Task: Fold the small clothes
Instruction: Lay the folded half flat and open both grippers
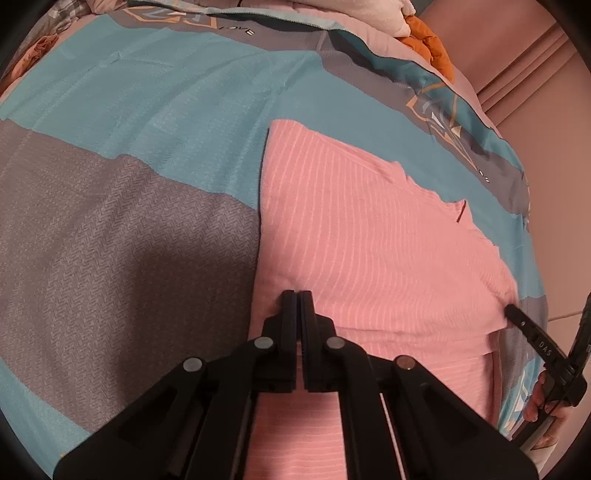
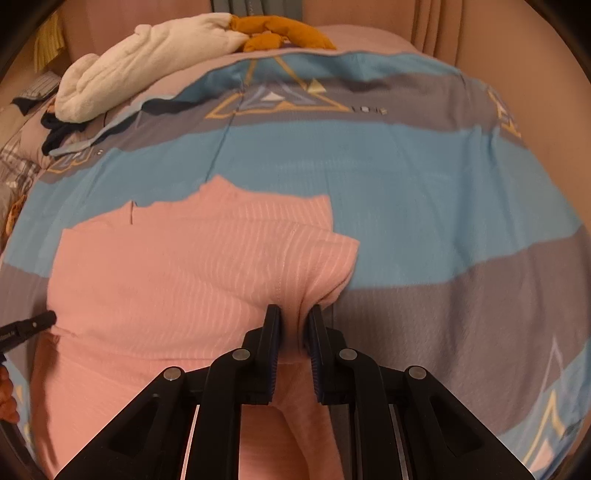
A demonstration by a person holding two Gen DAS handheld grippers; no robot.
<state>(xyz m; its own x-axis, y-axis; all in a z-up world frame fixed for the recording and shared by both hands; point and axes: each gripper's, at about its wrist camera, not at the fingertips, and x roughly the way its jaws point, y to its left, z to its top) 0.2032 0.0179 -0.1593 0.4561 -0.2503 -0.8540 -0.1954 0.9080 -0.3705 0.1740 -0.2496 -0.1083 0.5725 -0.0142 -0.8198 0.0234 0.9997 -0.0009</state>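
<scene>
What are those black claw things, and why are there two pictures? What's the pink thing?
The black things are grabbing tools. A person holds one in each hand, and each tool has two fingers that pinch like tongs. Each also carries a small camera looking out along its fingers, so you get two pictures: one from the left tool and one from the right tool. The round, bulgy look comes from the camera lens.

The pink thing is a small striped shirt lying on a bed with a blue and grey cover. The left fingers are pinched shut at the shirt's left edge. The right fingers squeeze a bunch of the shirt near its sleeve. At the far end of the bed lie a white cloth and an orange one.

It looks like the shirt is being folded.
</scene>
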